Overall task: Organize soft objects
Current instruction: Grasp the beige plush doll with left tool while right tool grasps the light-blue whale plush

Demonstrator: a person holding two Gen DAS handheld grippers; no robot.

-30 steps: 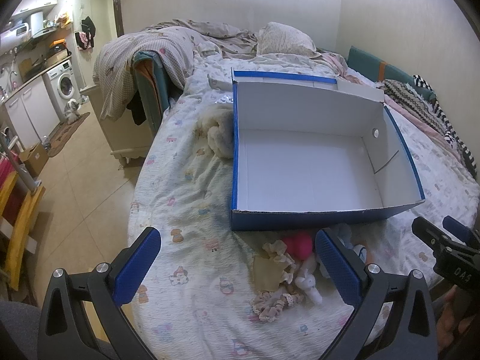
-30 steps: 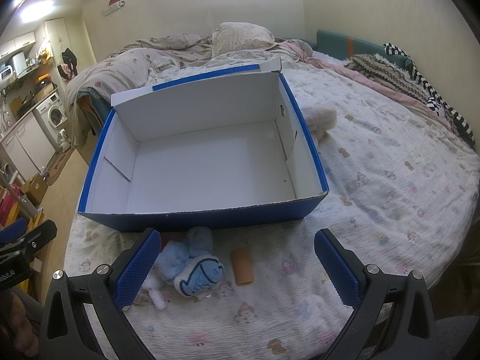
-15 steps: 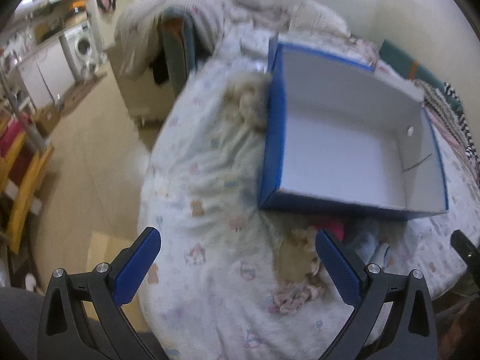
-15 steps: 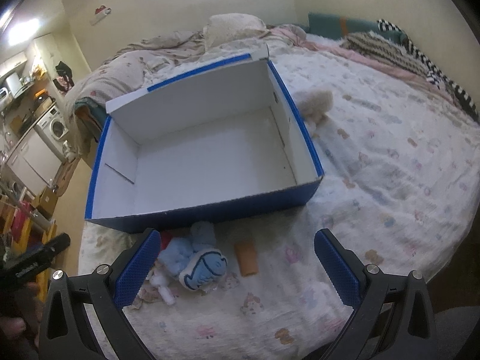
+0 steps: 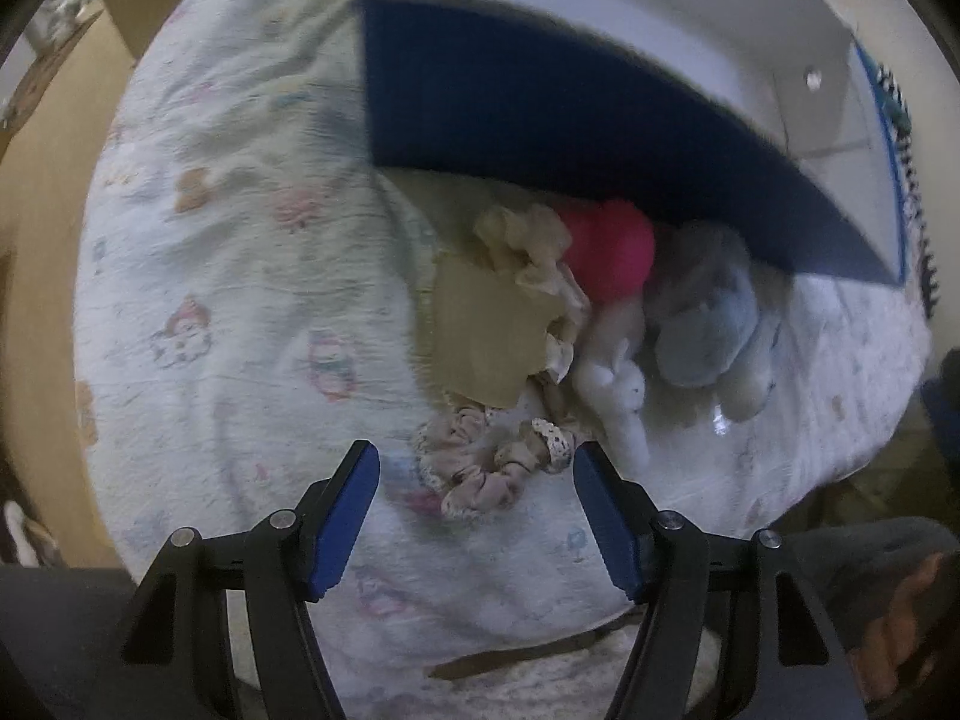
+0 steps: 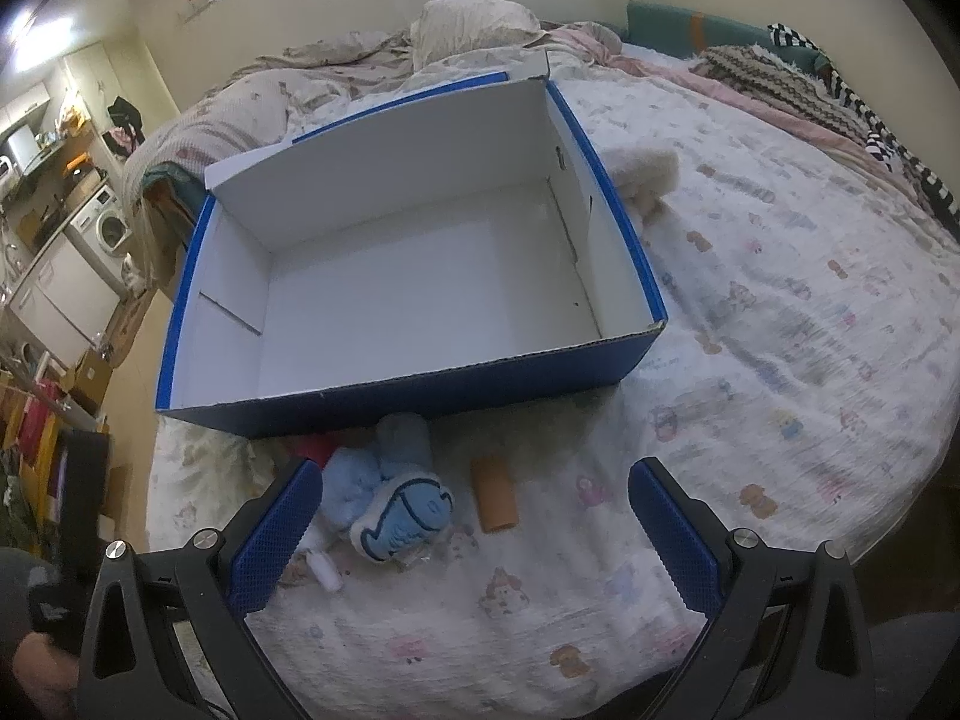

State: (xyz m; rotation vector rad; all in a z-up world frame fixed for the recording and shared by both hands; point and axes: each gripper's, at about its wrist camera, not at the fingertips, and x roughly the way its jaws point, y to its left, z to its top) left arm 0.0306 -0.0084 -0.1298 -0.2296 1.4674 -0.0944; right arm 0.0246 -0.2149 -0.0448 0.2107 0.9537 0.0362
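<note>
My left gripper (image 5: 476, 462) points down at a pile of soft things on the bed. Its jaws are closing around a pink lace-trimmed scrunchie (image 5: 489, 468), and the pads do not press it. Beyond lie a tan cloth square (image 5: 480, 336), a beige scrunchie (image 5: 528, 240), a pink ball (image 5: 612, 246), a small white toy (image 5: 618, 390) and a blue plush (image 5: 702, 324). The blue box (image 6: 420, 396), white inside and holding nothing, stands just behind them. My right gripper (image 6: 475, 474) hovers open above the blue plush (image 6: 396, 510) and a brown roll (image 6: 493, 495).
A cream plush (image 6: 648, 180) lies against the box's right wall. Pillows and crumpled blankets (image 6: 468, 30) fill the far end of the bed. The floor drops off left of the bed, with a washing machine (image 6: 108, 228) beyond. A person's hand (image 5: 900, 618) shows at lower right.
My left gripper has dropped and tipped downward onto the pile, and its jaws have narrowed around the pink scrunchie. The right gripper has stayed almost still and open.
</note>
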